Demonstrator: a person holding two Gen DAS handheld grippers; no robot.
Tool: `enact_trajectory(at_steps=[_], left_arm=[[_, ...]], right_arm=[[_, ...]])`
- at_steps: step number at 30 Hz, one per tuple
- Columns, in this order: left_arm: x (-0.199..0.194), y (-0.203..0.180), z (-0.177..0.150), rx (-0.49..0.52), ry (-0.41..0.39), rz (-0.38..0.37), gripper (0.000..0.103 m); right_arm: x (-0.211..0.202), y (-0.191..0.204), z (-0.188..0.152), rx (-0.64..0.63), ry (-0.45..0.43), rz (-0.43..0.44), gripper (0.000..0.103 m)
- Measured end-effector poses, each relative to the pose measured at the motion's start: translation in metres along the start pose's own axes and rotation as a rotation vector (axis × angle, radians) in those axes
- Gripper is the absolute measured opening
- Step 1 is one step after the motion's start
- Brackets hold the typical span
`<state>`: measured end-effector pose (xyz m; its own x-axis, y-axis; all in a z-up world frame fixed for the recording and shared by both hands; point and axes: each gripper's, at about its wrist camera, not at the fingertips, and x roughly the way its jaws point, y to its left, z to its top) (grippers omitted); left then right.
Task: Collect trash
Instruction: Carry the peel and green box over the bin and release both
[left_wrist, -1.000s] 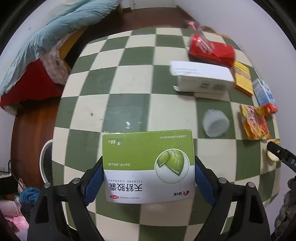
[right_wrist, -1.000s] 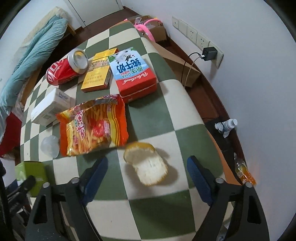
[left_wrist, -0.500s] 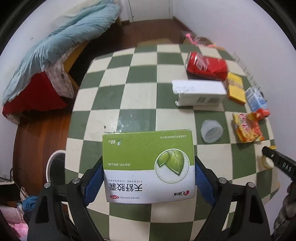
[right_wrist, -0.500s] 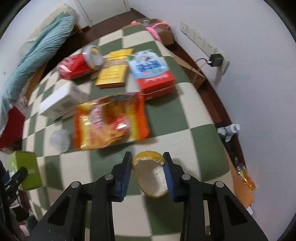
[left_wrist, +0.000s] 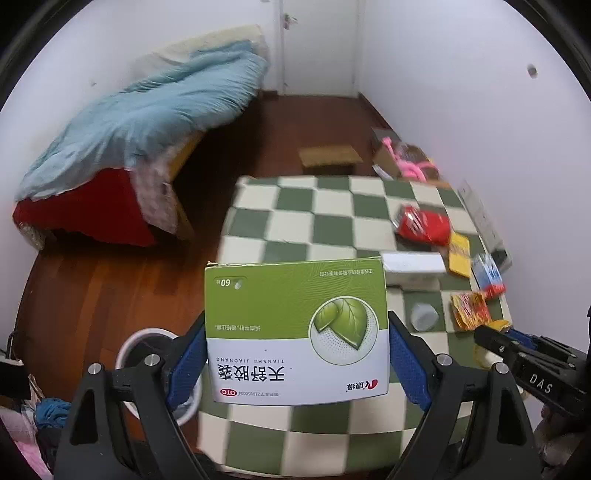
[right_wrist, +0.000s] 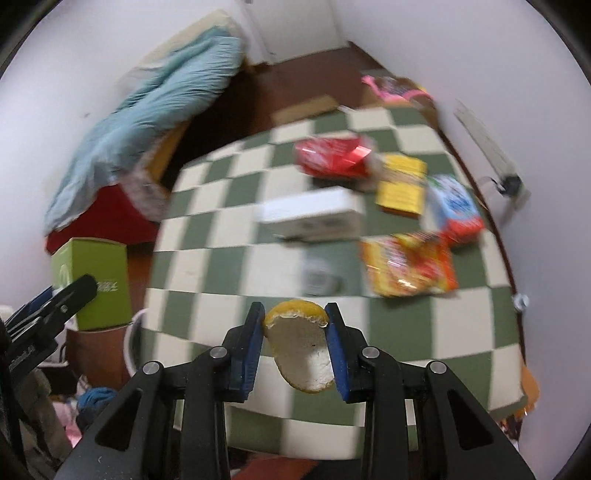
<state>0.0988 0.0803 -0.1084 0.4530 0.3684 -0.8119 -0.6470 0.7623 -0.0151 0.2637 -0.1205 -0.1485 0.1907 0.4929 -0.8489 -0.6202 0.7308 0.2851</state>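
Note:
My left gripper (left_wrist: 296, 345) is shut on a green and white medicine box (left_wrist: 297, 328) and holds it lifted above the left edge of the checkered table (left_wrist: 332, 229). The box also shows in the right wrist view (right_wrist: 94, 282). My right gripper (right_wrist: 295, 332) is shut on a yellow peel piece (right_wrist: 299, 350), held above the table's near edge. A white bin (left_wrist: 147, 341) stands on the floor below the left gripper; its rim also shows in the right wrist view (right_wrist: 129, 345).
On the table lie a red can (right_wrist: 332, 158), a white box (right_wrist: 314, 214), a yellow box (right_wrist: 400, 184), a blue and red carton (right_wrist: 456, 208), an orange snack bag (right_wrist: 408, 264) and a clear cup (right_wrist: 319, 280). A bed with a blue quilt (left_wrist: 140, 122) stands at the left.
Both grippers have risen and pulled back toward the table's near-left edge. The right gripper closed on the peel and lifted it. The left still holds the medicine box.

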Motion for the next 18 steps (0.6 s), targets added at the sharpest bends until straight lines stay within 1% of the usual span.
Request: enact_trajectory(at_steps=[5,10,13,14,15,18], left_arm=[[-0.023,0.060,0.005,-0.051,-0.036,0.037,0.088],[-0.031,0.123,-0.001,-0.124,-0.038,0.071,0.088],[-0.027,0.167,-0.012,-0.188,-0.016,0.090,0.088],[-0.021,0.186,-0.018,-0.215,0.003,0.096,0.088],[-0.017,0.197,-0.023,-0.231,0.018,0.099,0.088],[0.010,0.244,-0.046,-0.302,0.088,0.110,0.088]], right_arm=[[-0.003,0.075,0.005,-0.080,-0.008,0.094,0.034],[0.015,0.158,-0.002,-0.161,0.033,0.190,0.034],[0.040,0.207,-0.011,-0.203,0.084,0.233,0.034],[0.049,0.219,-0.014,-0.211,0.098,0.241,0.034],[0.060,0.234,-0.018,-0.224,0.120,0.249,0.034],[0.099,0.274,-0.033,-0.252,0.196,0.263,0.034]])
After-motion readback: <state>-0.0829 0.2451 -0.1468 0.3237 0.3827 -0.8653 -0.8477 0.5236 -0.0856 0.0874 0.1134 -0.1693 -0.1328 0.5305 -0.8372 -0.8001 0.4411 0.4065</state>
